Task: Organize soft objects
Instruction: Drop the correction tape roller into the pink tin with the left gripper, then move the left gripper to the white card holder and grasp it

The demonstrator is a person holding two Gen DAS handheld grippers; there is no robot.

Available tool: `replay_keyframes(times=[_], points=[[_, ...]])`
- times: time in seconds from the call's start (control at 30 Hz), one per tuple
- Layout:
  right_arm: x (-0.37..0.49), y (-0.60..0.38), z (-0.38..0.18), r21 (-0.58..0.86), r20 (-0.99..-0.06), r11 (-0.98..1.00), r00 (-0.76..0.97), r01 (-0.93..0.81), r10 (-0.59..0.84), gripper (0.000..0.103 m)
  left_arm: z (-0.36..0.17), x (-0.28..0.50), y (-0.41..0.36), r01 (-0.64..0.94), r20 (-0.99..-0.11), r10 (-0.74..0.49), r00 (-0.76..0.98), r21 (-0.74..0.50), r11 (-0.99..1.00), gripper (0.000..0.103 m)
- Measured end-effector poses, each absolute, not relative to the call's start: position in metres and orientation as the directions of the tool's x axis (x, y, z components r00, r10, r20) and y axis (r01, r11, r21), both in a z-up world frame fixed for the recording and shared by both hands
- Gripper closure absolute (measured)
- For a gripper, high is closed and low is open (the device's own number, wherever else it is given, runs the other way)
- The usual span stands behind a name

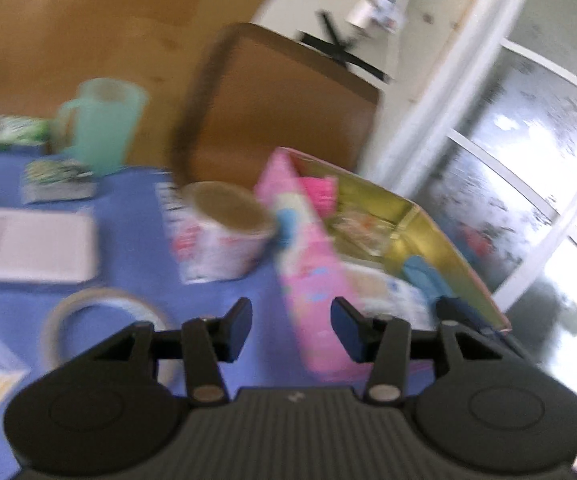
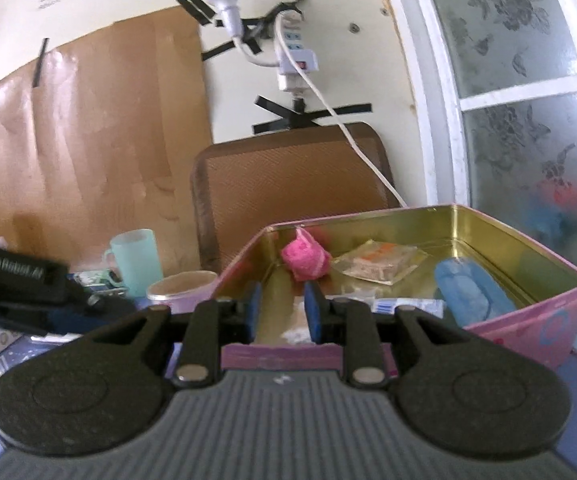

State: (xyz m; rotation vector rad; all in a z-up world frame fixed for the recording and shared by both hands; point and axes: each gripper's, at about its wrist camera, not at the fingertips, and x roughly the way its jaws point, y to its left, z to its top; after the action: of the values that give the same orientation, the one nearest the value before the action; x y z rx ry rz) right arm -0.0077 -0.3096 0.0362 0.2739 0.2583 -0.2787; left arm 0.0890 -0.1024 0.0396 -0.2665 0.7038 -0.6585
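Observation:
A pink tin [image 2: 528, 322] with a gold inside stands open on the blue table. In it lie a pink knitted soft piece [image 2: 306, 261], a blue soft piece [image 2: 468, 292], a clear sachet [image 2: 380, 266] and a white packet [image 2: 404, 305]. My right gripper [image 2: 283, 310] hovers at the tin's near rim, its blue pads apart with nothing between them. The left wrist view is blurred. There my left gripper [image 1: 291, 330] is open and empty, just left of the tin's pink wall [image 1: 308, 280]. The pink piece [image 1: 322, 192] and the blue piece [image 1: 420, 276] show inside.
Left of the tin stand a paper tub [image 1: 224, 232], a teal mug [image 1: 104, 128], a tape roll [image 1: 104, 320] and a white tray [image 1: 32, 244]. A brown chair back [image 2: 288, 184] rises behind the table. A frosted window [image 2: 520, 80] is at the right.

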Motion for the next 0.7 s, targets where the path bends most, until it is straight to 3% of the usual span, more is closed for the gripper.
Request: replay_keyframes(times=[0.2, 0.33, 0.43, 0.53, 0.7], points=[[-0.001, -0.276, 0.046, 0.188, -0.276, 0.965, 0.953, 0.183, -0.126, 0.075, 0.02, 0.083, -0.02, 0.308, -0.53, -0.489, 0.693, -0.395, 0.865, 0.054], [0.02, -0.248, 0.044, 0.178, -0.328, 0.982, 0.945, 0.06, 0.002, 0.069, 0.004, 0.078, 0.029, 0.178, -0.555, -0.355, 0.752, -0.347, 0.921, 0.054], [0.044, -0.229, 0.04, 0.181, -0.38, 0.983, 0.921, -0.014, 0.083, 0.064, -0.007, 0.074, 0.058, 0.126, -0.536, -0.327, 0.778, -0.377, 0.918, 0.054], [0.075, -0.212, 0.041, 0.199, -0.418, 0.978, 0.896, -0.069, 0.149, 0.056, -0.008, 0.07, 0.074, 0.108, -0.477, -0.342, 0.809, -0.453, 0.885, 0.042], [0.148, -0.209, 0.037, 0.333, -0.495, 0.942, 0.84, -0.052, 0.221, 0.049, -0.006, 0.064, 0.075, 0.138, -0.408, -0.357, 0.84, -0.475, 0.869, 0.036]])
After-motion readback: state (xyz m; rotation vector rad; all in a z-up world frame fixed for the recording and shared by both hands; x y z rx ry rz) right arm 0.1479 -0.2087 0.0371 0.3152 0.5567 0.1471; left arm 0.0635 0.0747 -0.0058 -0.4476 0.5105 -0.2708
